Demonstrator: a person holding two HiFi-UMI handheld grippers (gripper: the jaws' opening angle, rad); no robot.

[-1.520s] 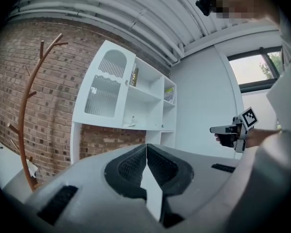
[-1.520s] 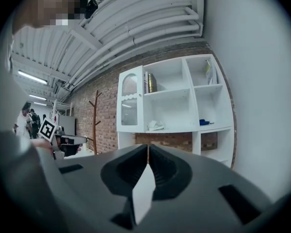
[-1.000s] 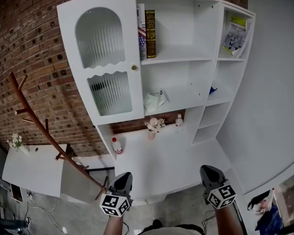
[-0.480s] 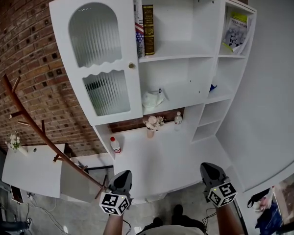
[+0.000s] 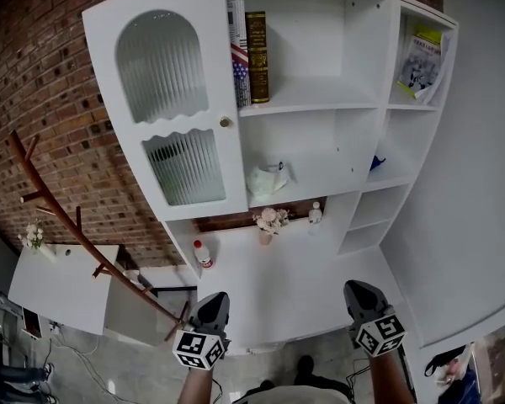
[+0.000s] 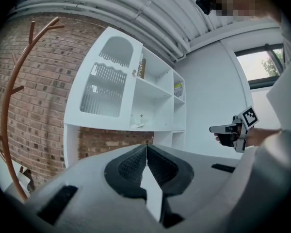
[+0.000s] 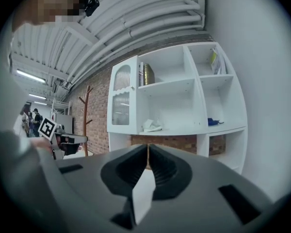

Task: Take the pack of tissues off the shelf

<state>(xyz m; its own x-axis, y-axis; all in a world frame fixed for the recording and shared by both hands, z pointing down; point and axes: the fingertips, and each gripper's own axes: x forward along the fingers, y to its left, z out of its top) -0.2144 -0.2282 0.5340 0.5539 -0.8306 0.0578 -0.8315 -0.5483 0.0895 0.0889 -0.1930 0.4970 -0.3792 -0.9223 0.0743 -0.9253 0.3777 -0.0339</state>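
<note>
Standing back from the shelf unit, the person holds both tools low and level in front of the body, pointed at the shelving. That looks like an approach carry, not yet a reach. The left hand-held gripper has its jaws pressed together w/ nothing between them, and the right hand-held gripper is the same, closed and empty. Prob. kept shut simply because there's nothing to grab yet.

The pack of tissues lies on the middle shelf, just right of the ribbed-glass door, one level below the books and above the flower pot on the bench. It sits near the front edge w/ free space to its right, so it looks easy to pinch from the front. It's well apart from both tools.

Vs. a sec ago: the shelf unit sits a bit further right and looks slightly bigger in the head view, so the person seems to be closing in. Both tools keep the same spots low in the view, still shut. Tissues haven't shifted on the shelf.
</note>
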